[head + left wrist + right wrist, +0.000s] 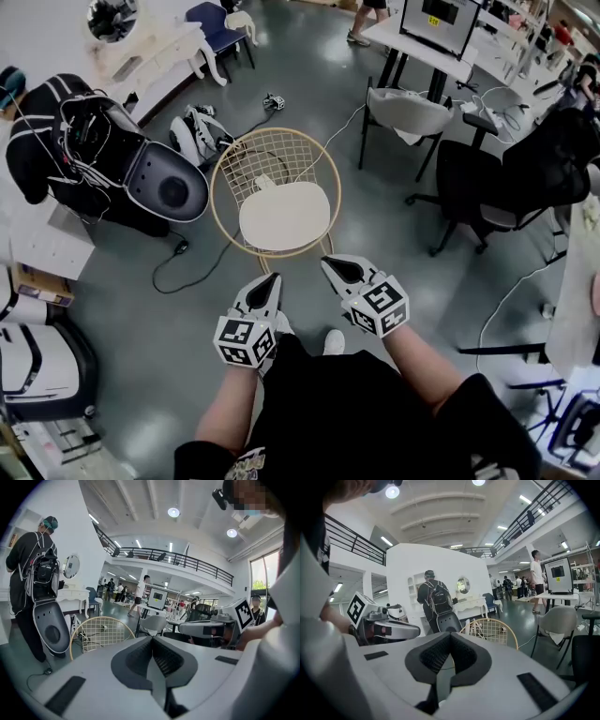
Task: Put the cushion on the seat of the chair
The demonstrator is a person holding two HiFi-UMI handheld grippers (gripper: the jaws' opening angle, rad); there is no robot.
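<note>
A cream cushion (284, 214) lies flat on the seat of a round gold wire chair (232, 159) on the grey floor. Both grippers hover side by side just in front of the chair, close to the person's body and apart from the cushion. My left gripper (268, 280) is shut with nothing in it, and so is my right gripper (332, 265). The left gripper view has its shut jaws (152, 641) low in the middle, the wire chair back (101, 632) beyond, and the right gripper (211, 629) alongside. From the right gripper (450, 638) the chair back (490, 631) and left gripper (389, 627) show.
A person with a black backpack (56, 141) and a grey oval shell (169, 187) stands left of the chair. Cables (178, 258) trail on the floor. A white chair (408, 112) and a black office chair (487, 187) stand right, by a desk with a monitor (441, 23).
</note>
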